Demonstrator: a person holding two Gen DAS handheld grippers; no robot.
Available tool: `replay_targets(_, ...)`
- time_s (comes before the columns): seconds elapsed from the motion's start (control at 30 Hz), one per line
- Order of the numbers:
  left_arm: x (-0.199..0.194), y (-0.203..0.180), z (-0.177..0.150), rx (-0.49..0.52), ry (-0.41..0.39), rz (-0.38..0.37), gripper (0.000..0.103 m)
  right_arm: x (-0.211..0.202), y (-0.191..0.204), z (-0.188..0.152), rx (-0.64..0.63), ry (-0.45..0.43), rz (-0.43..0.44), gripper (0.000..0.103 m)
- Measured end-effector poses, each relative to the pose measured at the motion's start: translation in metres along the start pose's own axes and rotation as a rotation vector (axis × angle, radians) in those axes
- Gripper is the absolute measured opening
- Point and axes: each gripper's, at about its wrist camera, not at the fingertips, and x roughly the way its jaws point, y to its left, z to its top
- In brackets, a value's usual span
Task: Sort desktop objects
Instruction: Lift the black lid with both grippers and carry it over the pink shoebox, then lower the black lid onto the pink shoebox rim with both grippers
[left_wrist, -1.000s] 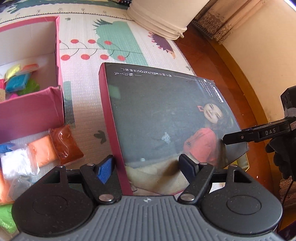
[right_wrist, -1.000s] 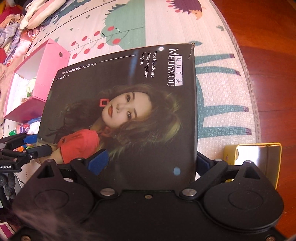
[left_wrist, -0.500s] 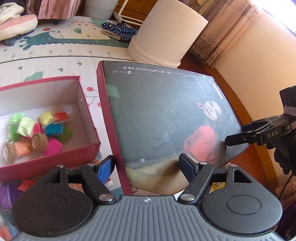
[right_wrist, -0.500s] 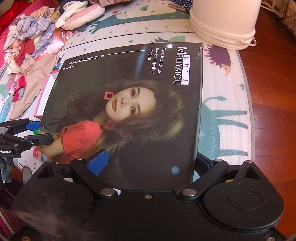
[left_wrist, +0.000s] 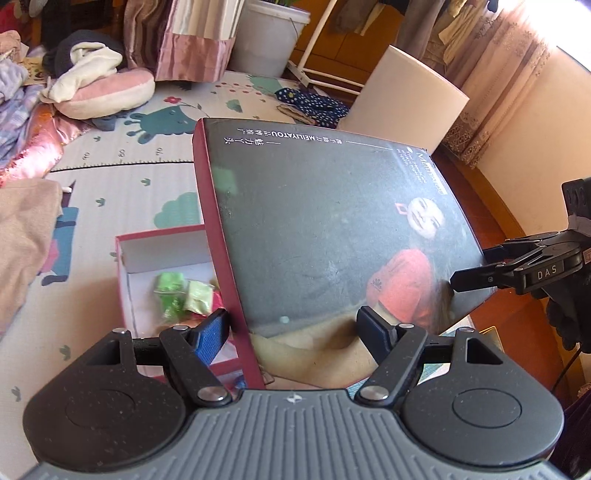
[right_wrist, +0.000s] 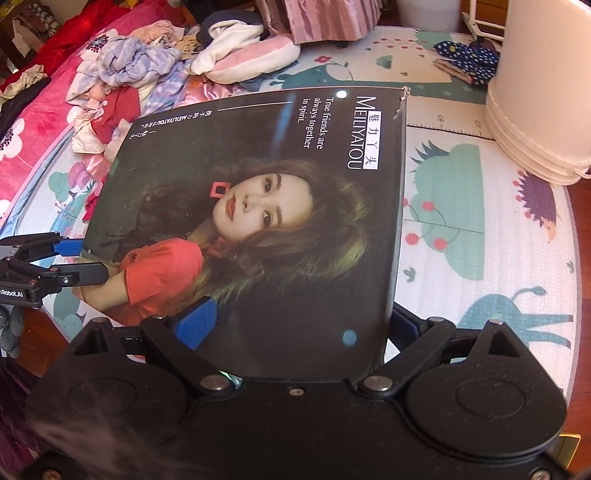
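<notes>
Both grippers hold a dark box lid (left_wrist: 332, 229) printed with a woman's portrait, red-sided, lifted above the play mat. My left gripper (left_wrist: 295, 328) is shut across one end of the lid. My right gripper (right_wrist: 295, 325) is shut across the adjacent edge of the lid (right_wrist: 280, 221). The right gripper also shows at the right of the left wrist view (left_wrist: 476, 273); the left gripper shows at the left of the right wrist view (right_wrist: 85, 258). Below the lid's left edge sits the open pink box (left_wrist: 123, 258) holding green and other coloured clay packets (left_wrist: 184, 295).
A white bucket (right_wrist: 546, 74) stands at the mat's far right. A pink cushion (left_wrist: 110, 92) and a pile of clothes (right_wrist: 129, 66) lie at the far left. Polka-dot fabric (left_wrist: 314, 103) lies near the bucket. Wooden floor (left_wrist: 480, 192) borders the mat.
Both grippers have raised the lid and tilted the views upward; the pink box has slid down and under the lid's left edge. The loose packets on the mat have left view.
</notes>
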Motion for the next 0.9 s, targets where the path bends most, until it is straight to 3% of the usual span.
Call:
replay_targets(0.33, 0.004, 0.06, 0.029, 0.024, 0.054, 0.043, 0.076, 0.045, 0.038, 0.039, -0.02, 0.019, 0.048, 0.097)
replay_targets(0.6, 0.049, 0.098, 0.016, -0.042, 0.129, 0.027, 0.076, 0.093, 0.041, 0.051, 0.001, 0.092, 0.011, 0.097)
replay_targets(0.9, 0.092, 0.127, -0.004, -0.081, 0.216, 0.004, 0.076, 0.136, 0.042, 0.043, 0.019, 0.182, -0.014, 0.097)
